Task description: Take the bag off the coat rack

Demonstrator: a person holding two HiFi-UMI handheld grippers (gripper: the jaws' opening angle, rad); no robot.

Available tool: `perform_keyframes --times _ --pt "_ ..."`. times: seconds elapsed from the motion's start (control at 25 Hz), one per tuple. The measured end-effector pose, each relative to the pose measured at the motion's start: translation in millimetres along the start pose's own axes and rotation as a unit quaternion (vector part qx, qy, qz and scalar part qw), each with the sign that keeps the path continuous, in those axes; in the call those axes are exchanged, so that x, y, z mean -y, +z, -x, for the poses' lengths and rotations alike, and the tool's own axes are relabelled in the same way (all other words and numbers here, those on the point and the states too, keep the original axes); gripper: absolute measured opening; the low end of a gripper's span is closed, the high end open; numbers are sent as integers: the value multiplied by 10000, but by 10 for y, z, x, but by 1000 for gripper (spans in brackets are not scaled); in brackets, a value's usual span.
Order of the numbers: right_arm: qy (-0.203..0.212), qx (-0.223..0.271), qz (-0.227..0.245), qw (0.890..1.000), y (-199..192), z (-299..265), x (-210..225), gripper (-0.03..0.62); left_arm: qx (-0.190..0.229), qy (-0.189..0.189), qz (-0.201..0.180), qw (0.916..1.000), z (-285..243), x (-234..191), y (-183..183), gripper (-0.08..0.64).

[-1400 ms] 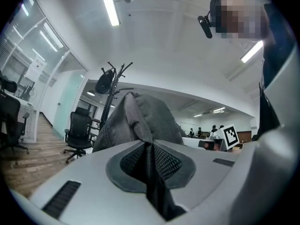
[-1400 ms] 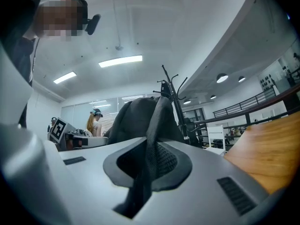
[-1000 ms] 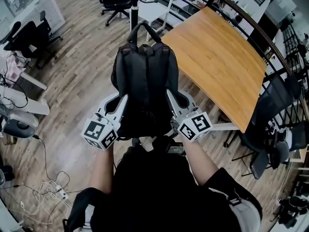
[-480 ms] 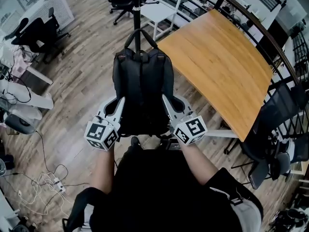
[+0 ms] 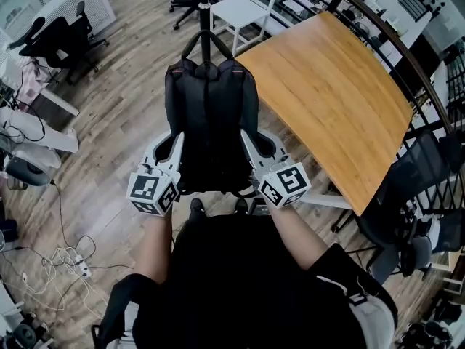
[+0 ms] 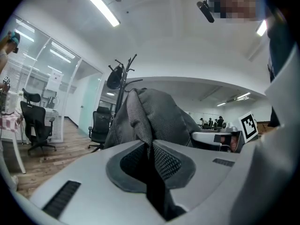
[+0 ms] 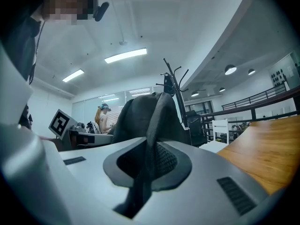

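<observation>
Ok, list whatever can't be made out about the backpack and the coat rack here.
1. Whether the top loop of the backpack is off the coat rack: the head view shows no hook, and in both gripper views the backpack's bulk hides the loop.
2. Tips of the left hand-held gripper and right hand-held gripper: in the head view, out of sight against the backpack's sides.
</observation>
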State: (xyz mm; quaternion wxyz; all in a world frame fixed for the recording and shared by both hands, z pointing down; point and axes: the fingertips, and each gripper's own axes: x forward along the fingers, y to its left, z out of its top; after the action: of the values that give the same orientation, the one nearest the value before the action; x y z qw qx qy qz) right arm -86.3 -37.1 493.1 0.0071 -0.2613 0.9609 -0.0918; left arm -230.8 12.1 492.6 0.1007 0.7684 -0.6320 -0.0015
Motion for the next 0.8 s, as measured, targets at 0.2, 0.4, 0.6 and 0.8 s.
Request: perform_keyframes --times 0.2,0.4,0.6,0.8 --pt "63 22 -138 9999 59 36 69 48 -4 -252 -12 9997 -68 50 45 40" --pt "141 33 -24 9999 134 116 178 48 39 -288 -32 9996 -145 197 99 41" --pt "204 21 78 9998 160 179 278 46 63 -307 70 9995 -211 307 98 40" --pt "250 -28 142 9996 200 288 395 45 49 -304 133 9994 -276 463 100 40"
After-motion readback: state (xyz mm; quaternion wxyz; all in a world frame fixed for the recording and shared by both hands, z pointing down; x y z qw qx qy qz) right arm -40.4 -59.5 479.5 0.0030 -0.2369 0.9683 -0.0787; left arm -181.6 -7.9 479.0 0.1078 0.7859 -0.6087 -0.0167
